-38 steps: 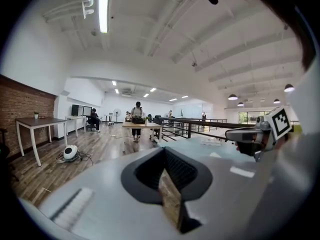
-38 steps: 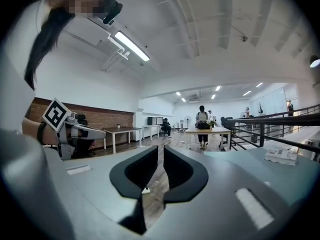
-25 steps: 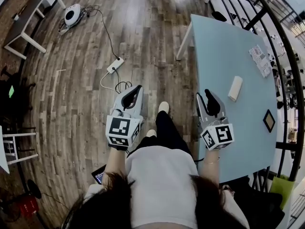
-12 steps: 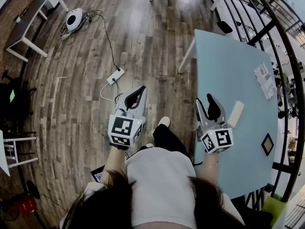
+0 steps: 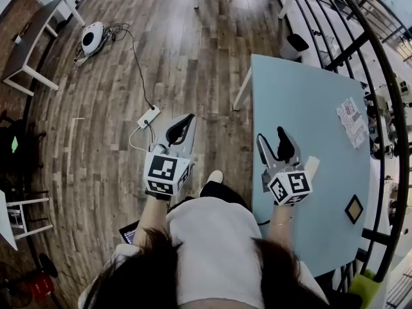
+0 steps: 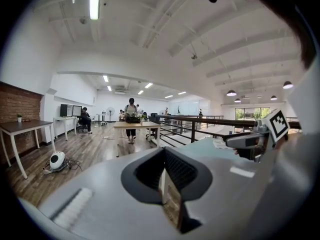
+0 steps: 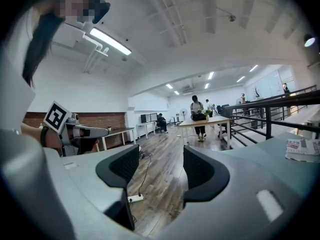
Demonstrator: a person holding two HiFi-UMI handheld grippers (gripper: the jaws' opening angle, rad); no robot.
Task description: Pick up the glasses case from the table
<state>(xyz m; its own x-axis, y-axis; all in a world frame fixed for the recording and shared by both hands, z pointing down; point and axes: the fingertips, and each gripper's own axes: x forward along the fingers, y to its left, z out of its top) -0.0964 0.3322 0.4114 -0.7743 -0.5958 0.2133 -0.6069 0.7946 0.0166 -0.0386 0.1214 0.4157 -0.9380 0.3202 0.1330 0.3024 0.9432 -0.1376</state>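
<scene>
The glasses case point(image 5: 312, 167) is a white oblong lying on the light blue table point(image 5: 302, 102); only its end shows beside the marker cube of my right gripper point(image 5: 271, 141). That gripper hovers over the table's near left part, just left of the case. Its jaws are opening, with nothing between them; in the right gripper view only wooden floor shows in the gap of the right gripper point(image 7: 160, 174), and the case is out of sight. My left gripper point(image 5: 182, 125) hangs over the floor left of the table, jaws together and empty, as the left gripper point(image 6: 167, 184) also shows.
A printed paper point(image 5: 351, 121) and a small black square point(image 5: 353, 208) lie at the table's right side. A black railing point(image 5: 386, 140) runs past the table. On the floor are a power strip point(image 5: 149, 116) with cable and a white round device point(image 5: 90, 38).
Both grippers have travelled forward along the table. The case now lies right beside the right gripper's cube. The right jaws stand wider apart than before.
</scene>
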